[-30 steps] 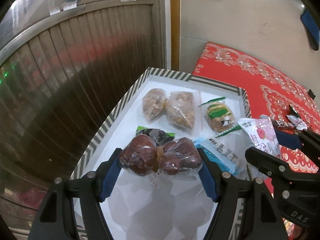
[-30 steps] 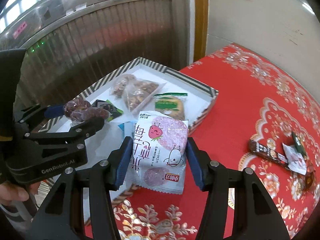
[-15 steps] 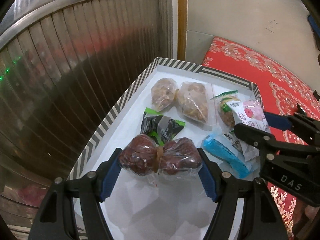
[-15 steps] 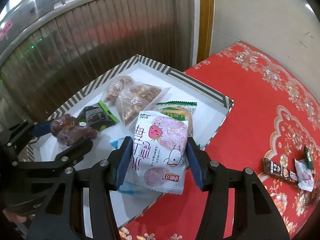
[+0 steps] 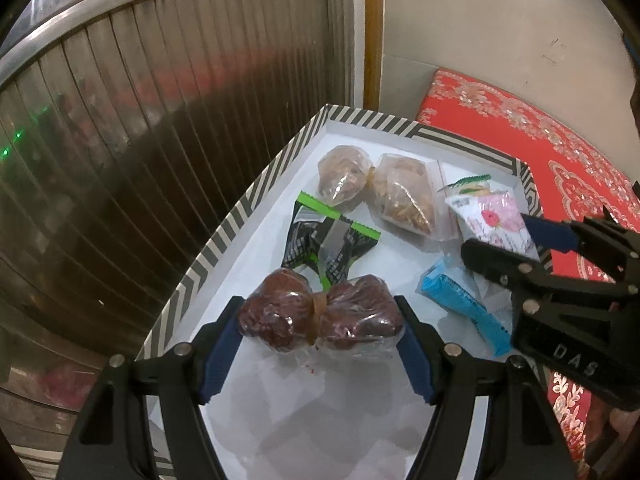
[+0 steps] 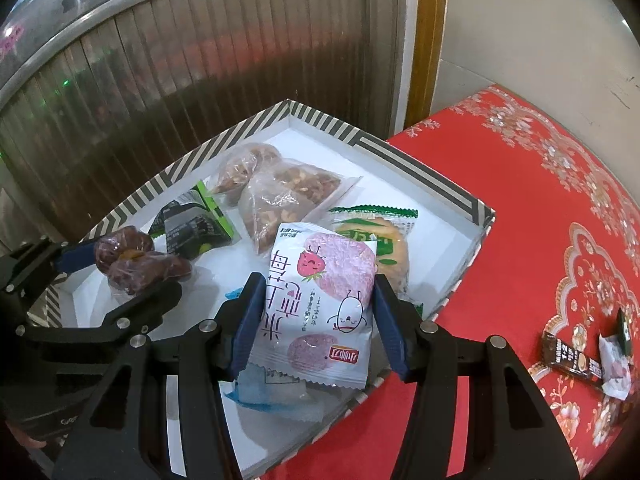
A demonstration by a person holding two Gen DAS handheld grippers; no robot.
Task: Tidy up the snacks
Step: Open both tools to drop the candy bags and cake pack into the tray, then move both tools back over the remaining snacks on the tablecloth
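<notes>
Right gripper (image 6: pixel 316 300), clamped on strawberry packet (image 6: pixel 320 304), now over tray (image 6: pixel 404 160); left gripper (image 5: pixel 320 320) clamping date bag (image 5: pixel 320 316)

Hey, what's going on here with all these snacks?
A person is sorting snacks into a striped-rim box. The left gripper clamps a tied bag of red dates above the box floor; the right gripper holds a strawberry snack packet over it. A few wrappers lie on the red tablecloth.

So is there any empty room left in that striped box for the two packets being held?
Yes: the near end of the box is bare white floor, below the bag of dates. The far half is crowded with nut bags, a green packet and a blue packet.
</notes>
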